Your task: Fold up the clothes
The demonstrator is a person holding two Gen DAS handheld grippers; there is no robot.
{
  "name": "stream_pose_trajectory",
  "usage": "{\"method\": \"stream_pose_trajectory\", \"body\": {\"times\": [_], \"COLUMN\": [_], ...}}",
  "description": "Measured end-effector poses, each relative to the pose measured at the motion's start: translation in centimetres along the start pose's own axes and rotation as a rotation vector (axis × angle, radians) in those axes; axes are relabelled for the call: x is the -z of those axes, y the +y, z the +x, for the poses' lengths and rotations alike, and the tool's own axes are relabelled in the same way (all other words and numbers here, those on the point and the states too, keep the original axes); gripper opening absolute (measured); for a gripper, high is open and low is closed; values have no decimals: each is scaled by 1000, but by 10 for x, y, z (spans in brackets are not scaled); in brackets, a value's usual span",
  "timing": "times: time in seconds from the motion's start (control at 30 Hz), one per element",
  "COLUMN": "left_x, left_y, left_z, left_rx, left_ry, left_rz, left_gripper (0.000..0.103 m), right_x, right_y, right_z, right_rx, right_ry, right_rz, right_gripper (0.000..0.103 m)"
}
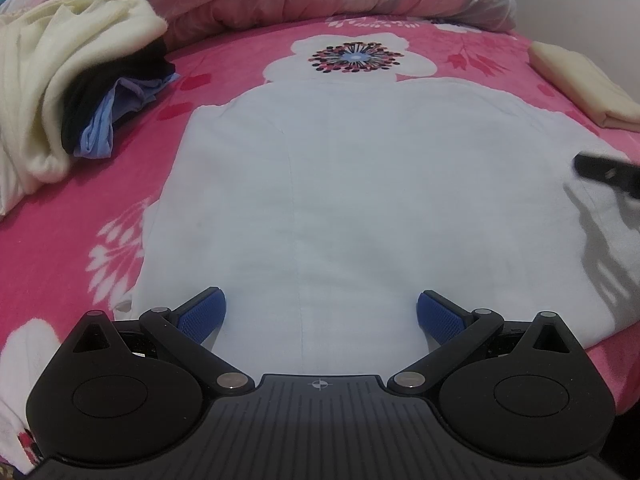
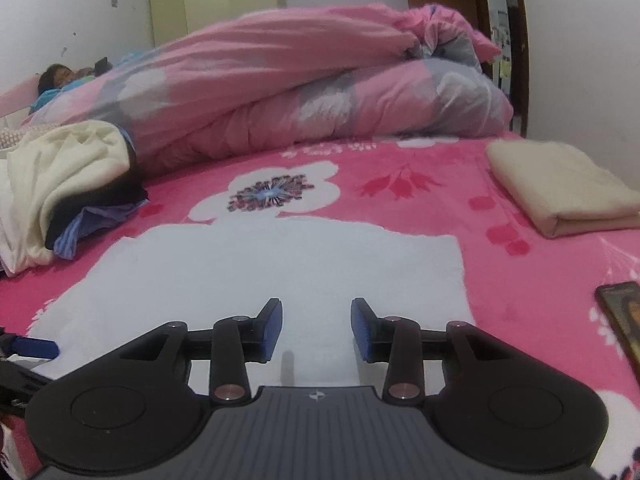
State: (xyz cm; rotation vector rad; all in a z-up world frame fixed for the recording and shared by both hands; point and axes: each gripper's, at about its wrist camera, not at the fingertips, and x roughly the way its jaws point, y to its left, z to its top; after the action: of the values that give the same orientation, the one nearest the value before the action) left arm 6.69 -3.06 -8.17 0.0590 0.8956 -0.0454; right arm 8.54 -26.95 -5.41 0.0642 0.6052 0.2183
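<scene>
A white garment [image 1: 360, 184] lies spread flat on the pink flowered bedsheet [image 1: 100, 200]. My left gripper [image 1: 320, 313] hovers over its near edge, open wide, with nothing between the blue pads [image 1: 202, 314]. In the right wrist view the same white garment [image 2: 280, 264] lies ahead. My right gripper [image 2: 317, 329] stands open above its near part, with only cloth showing below the gap. The right gripper [image 1: 604, 176] also shows blurred at the right edge of the left wrist view, over the garment's right side. The left gripper's blue pad [image 2: 36, 348] peeks in at the lower left.
A loose pile of cream, black and blue clothes [image 1: 60, 100] [image 2: 60, 184] lies at the left. A folded cream garment [image 1: 580, 84] [image 2: 560, 188] sits at the right. A bunched pink duvet [image 2: 320, 80] fills the back, with a person [image 2: 56, 76] lying behind it. A dark flat object [image 2: 624, 320] lies at the right edge.
</scene>
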Motion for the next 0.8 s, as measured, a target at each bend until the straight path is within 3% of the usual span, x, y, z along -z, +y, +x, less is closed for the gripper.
{"method": "stream_pose_trajectory", "body": {"times": [0.13,0.27,0.4,0.57,0.8], "left_x": [1,1,-1,-33,-81], "left_y": [1,6,9,10,-1], "left_z": [0,-5,-25,-27,35], "left_rx": [10,4,71,82,55], "left_ry": [-9,-45,-115,-190,-147], "left_rz": [11,-11,4,31,57], "left_gripper": [103,103,103,103,103], "right_x": [13,20,25,29,34], "right_y": [-13,-10,-10,-11,-14], "right_z": [30,34,33,32,31], "right_rx": [13,24,21,14,2], "right_ry": [67,56,41,18,-16], "right_rz": [24,-9,-28,-31,-25], "right_gripper": [42,43,43,43,43]}}
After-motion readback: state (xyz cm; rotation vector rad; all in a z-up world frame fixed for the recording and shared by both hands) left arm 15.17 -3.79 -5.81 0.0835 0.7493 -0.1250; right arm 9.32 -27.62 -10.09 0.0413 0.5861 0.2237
